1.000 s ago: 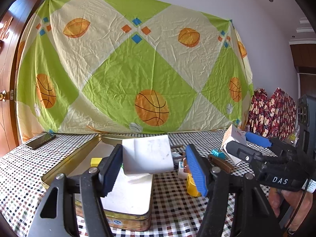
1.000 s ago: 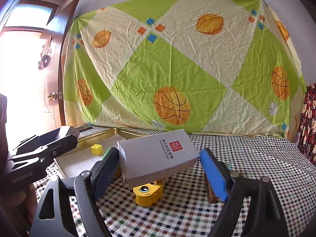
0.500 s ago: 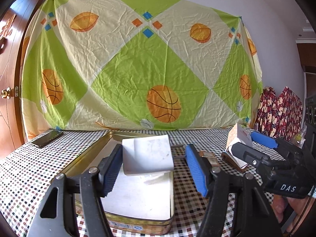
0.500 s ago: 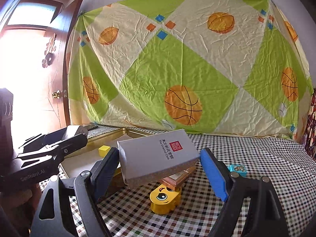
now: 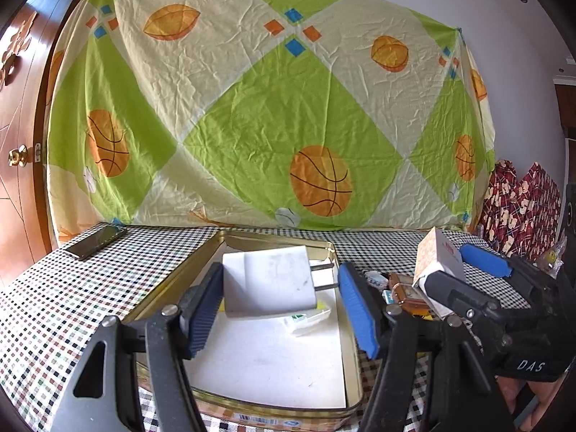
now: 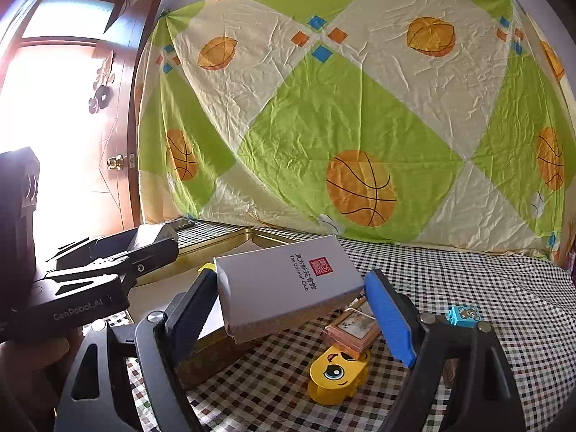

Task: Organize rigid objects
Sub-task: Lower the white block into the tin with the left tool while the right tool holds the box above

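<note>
left gripper (image 5: 280, 302): carries the white charger (image 5: 268, 282) above the tin; the black pad presses its left face, the two prongs reach the blue pad at 3 o'clock. fingers narrowed onto it.
white charger: a hard, smooth plastic block, judged light and rigid; it will not deform but could slip or pivot, since one side is held only through the thin metal prongs. a safer hold would be across the two flat faces.
right gripper (image 6: 288, 306): fingers set wide around the grey box (image 6: 288, 284), which is tilted, its printed face up and its far end toward 1 o'clock. the left end bears on the black pad; contact at the blue pad is likely but not clear.
grey box: cardboard, judged light and stiff with crushable walls; best taken across its short sides with gentle pressure.
gold tin (image 5: 351, 352): an open tray with a white liner, below the charger; a small clear packet (image 5: 306, 318) lies inside.
loose items: a yellow smiley toy (image 6: 338, 374), a framed picture (image 6: 354, 327) and a blue block (image 6: 464, 313) lie on the checked cloth (image 6: 486, 280) at 5 o'clock from the box.
phone (image 5: 95, 241): at 10 o'clock on the cloth, well apart.
</note>
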The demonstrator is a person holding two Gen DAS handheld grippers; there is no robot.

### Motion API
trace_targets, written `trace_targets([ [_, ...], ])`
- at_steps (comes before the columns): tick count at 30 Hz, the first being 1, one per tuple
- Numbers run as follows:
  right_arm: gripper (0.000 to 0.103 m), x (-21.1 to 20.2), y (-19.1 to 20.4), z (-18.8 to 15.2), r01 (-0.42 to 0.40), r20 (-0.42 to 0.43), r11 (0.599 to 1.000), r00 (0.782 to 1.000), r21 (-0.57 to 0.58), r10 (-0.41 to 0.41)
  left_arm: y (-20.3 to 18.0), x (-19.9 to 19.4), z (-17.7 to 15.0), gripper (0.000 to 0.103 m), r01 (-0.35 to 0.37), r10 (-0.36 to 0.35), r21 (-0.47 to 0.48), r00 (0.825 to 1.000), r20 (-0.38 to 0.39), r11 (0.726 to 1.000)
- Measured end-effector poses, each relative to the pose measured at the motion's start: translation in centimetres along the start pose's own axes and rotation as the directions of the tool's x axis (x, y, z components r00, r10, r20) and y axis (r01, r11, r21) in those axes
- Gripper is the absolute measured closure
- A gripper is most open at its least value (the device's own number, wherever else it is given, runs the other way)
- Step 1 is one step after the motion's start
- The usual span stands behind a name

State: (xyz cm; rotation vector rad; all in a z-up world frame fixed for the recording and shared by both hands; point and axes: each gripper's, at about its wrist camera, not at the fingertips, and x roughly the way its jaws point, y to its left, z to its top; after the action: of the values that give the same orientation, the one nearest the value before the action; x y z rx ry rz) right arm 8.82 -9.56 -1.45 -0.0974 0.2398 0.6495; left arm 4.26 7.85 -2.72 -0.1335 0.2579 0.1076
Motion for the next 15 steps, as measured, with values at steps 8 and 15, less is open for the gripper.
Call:
trace_targets([
  [8,0.018,1.1,1.6,0.1,-0.024,-0.014,0.999,1.0,-0.026,0.023,1.0,0.7,0.3,0.039,-0.006,0.006,-0.016,1.0,-0.015,1.0],
  [15,0.018,1.6,2.2,0.3,-0.032,-0.018,0.999,0.999,-0.025,0.031,1.7,1.0,0.6,0.039,-0.045,0.045,0.006,0.999,-0.008,0.999],
])
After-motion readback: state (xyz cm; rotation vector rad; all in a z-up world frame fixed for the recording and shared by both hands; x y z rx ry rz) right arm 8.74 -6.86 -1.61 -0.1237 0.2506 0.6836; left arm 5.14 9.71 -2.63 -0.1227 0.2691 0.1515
